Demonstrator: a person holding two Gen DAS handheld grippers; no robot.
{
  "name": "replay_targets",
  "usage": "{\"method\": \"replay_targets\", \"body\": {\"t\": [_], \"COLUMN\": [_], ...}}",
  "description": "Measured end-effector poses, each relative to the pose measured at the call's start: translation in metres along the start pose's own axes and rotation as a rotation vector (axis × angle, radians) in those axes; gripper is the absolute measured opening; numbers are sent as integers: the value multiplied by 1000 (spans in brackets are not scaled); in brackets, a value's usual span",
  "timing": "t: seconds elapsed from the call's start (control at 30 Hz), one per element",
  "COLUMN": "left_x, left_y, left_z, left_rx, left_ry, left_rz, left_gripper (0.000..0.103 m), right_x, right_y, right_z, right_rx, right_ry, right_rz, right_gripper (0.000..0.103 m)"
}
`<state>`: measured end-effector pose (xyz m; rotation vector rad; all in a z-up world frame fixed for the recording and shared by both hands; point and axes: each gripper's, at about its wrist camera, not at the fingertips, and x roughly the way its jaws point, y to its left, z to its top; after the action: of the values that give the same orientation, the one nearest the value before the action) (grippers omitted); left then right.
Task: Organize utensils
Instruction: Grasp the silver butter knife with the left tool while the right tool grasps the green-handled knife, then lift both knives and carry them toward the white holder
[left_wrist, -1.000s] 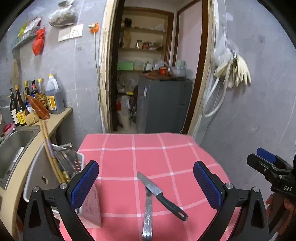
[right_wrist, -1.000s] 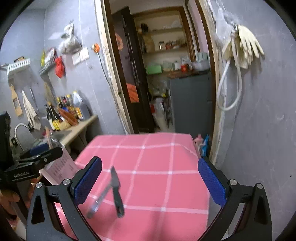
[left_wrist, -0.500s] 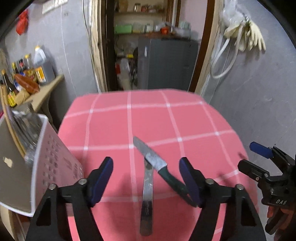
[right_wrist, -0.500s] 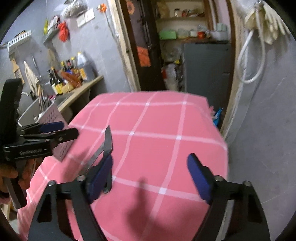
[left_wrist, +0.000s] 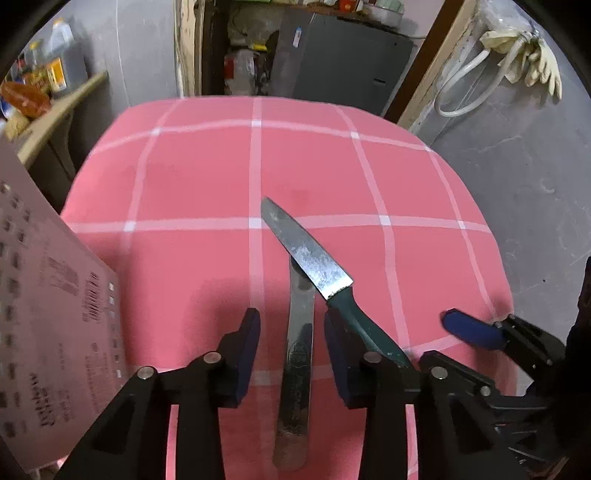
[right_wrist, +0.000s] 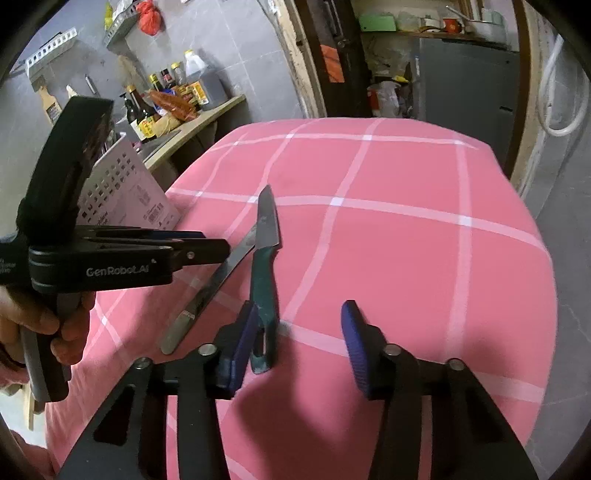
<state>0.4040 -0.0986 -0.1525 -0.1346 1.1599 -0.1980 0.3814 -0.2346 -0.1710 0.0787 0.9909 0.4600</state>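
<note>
A green-handled knife lies on the pink checked tablecloth, its blade crossing over a flat all-metal utensil. My left gripper is open, low over the cloth, its pads on either side of the metal utensil's handle, not touching it. My right gripper is open; its left pad sits right beside the knife's green handle. The metal utensil lies to the left of it. The left gripper shows from the side in the right wrist view, the right gripper in the left wrist view.
A pink perforated utensil basket stands at the table's left edge, also in the right wrist view. A counter with sauce bottles and a sink lies beyond it. A grey wall with hanging gloves is on the right.
Both grippers have dropped closer to the cloth and narrowed. The left now straddles the metal utensil; the right has come up against the knife handle.
</note>
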Motion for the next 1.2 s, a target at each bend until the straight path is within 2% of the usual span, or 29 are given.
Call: {"method": "replay_targets", "body": {"t": [0.3, 0.73, 0.8, 0.87, 1.2], "left_x": [15, 20, 19, 19, 22], "left_y": [13, 22, 24, 26, 21], "left_z": [1, 7, 7, 7, 8], "left_rx": [-43, -67, -68, -71, -54], "left_ry": [67, 79, 80, 80, 112], "left_rz": [-90, -127, -131, -139, -160], "left_gripper": [24, 18, 18, 18, 18], "right_x": [17, 30, 30, 32, 6], "right_y": [6, 19, 20, 19, 13], "right_z": [5, 11, 13, 14, 2], "right_rx": [-29, -92, -93, -85, 36], "right_ry": [57, 105, 111, 119, 124], "right_rz": [50, 26, 19, 20, -53], "right_gripper": [35, 27, 22, 17, 16]}}
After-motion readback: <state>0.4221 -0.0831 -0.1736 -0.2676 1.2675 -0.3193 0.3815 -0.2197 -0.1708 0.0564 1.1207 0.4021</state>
